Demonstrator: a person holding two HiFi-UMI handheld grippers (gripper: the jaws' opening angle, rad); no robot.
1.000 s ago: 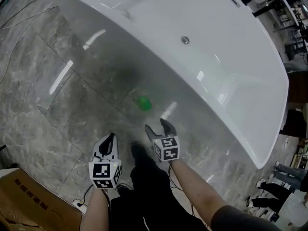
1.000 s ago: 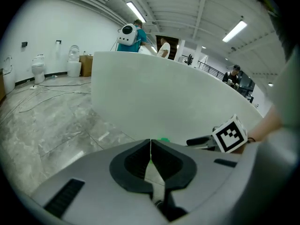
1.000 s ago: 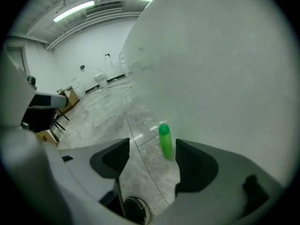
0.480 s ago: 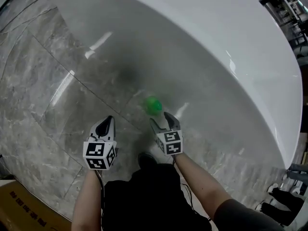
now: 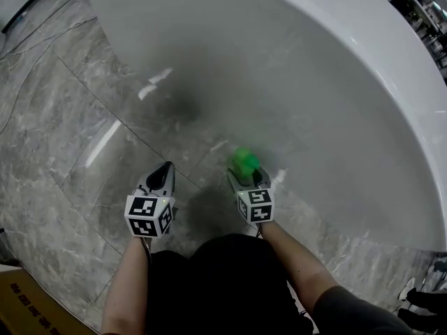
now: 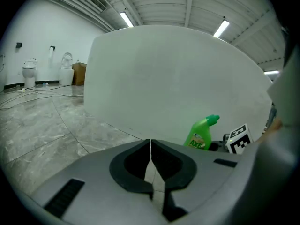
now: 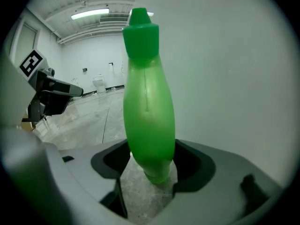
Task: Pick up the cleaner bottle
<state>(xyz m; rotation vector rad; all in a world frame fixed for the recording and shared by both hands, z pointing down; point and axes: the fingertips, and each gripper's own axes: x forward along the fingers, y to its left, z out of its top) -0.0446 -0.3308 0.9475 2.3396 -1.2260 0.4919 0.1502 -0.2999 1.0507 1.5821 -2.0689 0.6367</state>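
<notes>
A green cleaner bottle [image 5: 244, 160] stands upright on the grey marble floor, right beside the white bathtub wall [image 5: 328, 89]. My right gripper [image 5: 248, 178] is open, one jaw on each side of the bottle's lower body [image 7: 149, 102]; I cannot tell whether the jaws touch it. The green cap points up. My left gripper [image 5: 165, 171] is shut and holds nothing, hovering over the floor to the left of the bottle. In the left gripper view the bottle [image 6: 202, 134] shows at the right, with the right gripper's marker cube next to it, and the left gripper [image 6: 150, 146] has its jaws pressed together.
The bathtub's curved side [image 6: 164, 78] fills the space ahead. A cardboard box [image 5: 17, 306] lies at the lower left. Far off, a toilet [image 6: 29, 71] and a brown box [image 6: 78, 73] stand by the wall, with cables on the floor [image 5: 70, 117].
Both grippers moved forward toward the tub. The right gripper has come up around the green bottle, which now sits between its jaws. The left gripper stayed shut.
</notes>
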